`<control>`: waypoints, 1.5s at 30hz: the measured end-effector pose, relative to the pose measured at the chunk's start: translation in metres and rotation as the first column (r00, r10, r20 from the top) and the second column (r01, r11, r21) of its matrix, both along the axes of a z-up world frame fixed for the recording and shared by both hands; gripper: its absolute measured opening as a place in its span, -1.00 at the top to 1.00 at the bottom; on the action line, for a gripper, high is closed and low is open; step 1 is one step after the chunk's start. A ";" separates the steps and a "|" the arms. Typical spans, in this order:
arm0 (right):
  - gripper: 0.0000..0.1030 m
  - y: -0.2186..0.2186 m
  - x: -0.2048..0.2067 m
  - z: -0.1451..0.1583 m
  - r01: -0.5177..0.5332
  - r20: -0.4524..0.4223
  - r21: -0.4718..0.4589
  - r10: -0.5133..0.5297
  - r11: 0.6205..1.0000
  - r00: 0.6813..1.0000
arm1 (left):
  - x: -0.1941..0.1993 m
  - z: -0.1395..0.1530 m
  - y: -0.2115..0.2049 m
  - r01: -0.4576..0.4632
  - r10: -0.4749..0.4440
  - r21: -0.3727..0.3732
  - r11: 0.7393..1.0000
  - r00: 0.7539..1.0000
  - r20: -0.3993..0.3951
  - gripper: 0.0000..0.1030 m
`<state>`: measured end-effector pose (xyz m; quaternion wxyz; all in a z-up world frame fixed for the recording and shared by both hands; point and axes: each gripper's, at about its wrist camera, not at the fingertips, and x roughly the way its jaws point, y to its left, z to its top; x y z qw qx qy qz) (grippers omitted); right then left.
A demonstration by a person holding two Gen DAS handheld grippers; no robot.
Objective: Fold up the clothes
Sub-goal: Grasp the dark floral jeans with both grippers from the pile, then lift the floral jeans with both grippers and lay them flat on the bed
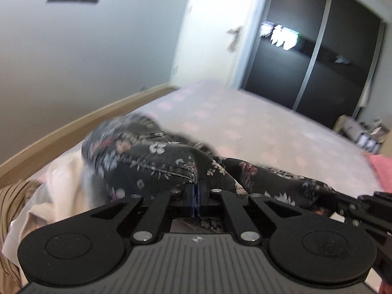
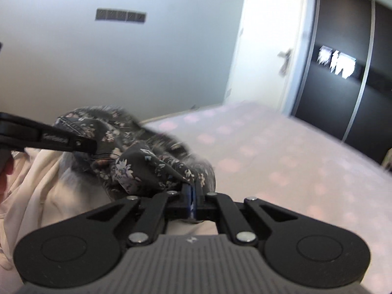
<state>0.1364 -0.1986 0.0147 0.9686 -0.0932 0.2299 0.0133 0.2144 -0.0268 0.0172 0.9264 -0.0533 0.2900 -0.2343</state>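
A dark floral garment (image 1: 156, 161) hangs bunched above the bed, blurred by motion. My left gripper (image 1: 197, 188) is shut on an edge of it, near a stitched hem. In the right wrist view the same floral garment (image 2: 144, 169) is bunched in front of my right gripper (image 2: 192, 191), which is shut on another edge. The left gripper's black body (image 2: 49, 137) reaches in from the left of that view, and the right gripper's body (image 1: 367, 208) shows at the right edge of the left wrist view. The two grippers are close together.
A bed with a pale pink-dotted cover (image 1: 257, 132) lies below. A cream cloth (image 2: 36, 186) and a brown striped cloth (image 1: 9, 208) lie at the left. A wooden bed frame (image 1: 73, 127), a white door (image 2: 269, 49) and dark wardrobe doors (image 1: 318, 61) stand behind.
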 end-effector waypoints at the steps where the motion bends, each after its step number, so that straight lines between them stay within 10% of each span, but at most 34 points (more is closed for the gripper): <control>1: 0.98 -0.007 -0.013 0.013 0.019 0.025 -0.011 -0.019 1.000 1.000 | -0.008 0.008 -0.003 0.016 -0.016 -0.006 1.000 1.000 0.019 1.00; 12: 0.97 -0.120 -0.184 0.149 0.319 0.287 -0.068 -0.288 0.945 0.913 | -0.123 0.114 -0.060 0.208 -0.174 -0.124 0.970 0.955 0.240 1.00; 17: 0.96 -0.174 -0.261 0.173 0.495 0.342 -0.039 -0.454 0.868 0.823 | -0.154 0.089 -0.094 0.305 -0.296 -0.028 0.952 0.939 0.173 1.00; 29: 0.96 -0.232 -0.364 -0.006 0.485 -0.233 -0.016 -0.475 0.875 0.849 | -0.220 -0.002 -0.179 0.553 -0.542 0.207 0.807 0.833 -0.112 0.93; 35: 0.91 -0.223 -0.376 -0.103 0.388 -0.523 -0.040 -0.350 0.921 0.777 | -0.239 -0.054 -0.210 0.622 -0.583 0.245 0.744 0.782 -0.220 0.65; 45: -0.06 -0.246 -0.410 -0.055 0.446 -0.397 0.084 -0.381 0.891 0.835 | -0.240 -0.091 -0.250 0.668 -0.607 0.232 0.707 0.742 -0.286 0.05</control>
